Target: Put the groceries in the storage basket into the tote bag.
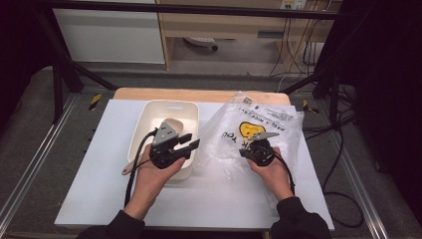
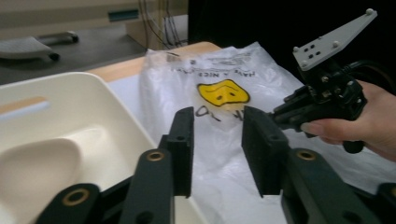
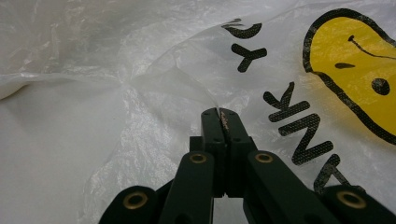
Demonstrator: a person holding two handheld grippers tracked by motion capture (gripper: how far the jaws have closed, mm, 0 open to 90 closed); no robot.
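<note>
2 grippers (image 1: 191, 142) (image 1: 244, 152), 1 plastic bag (image 1: 263, 124), 1 tub (image 1: 149, 119)

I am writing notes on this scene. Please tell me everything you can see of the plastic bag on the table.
The plastic bag is thin, clear and crinkled, printed with a yellow smiling face and black letters, with a white label near its far edge. It lies loosely spread on the white table, right of the cream tub. The right gripper is shut, pinching a fold of its film.

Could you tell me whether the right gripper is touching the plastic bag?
Touching. In the right gripper view, the right gripper has its jaws shut on a pinched fold of the plastic bag.
</note>
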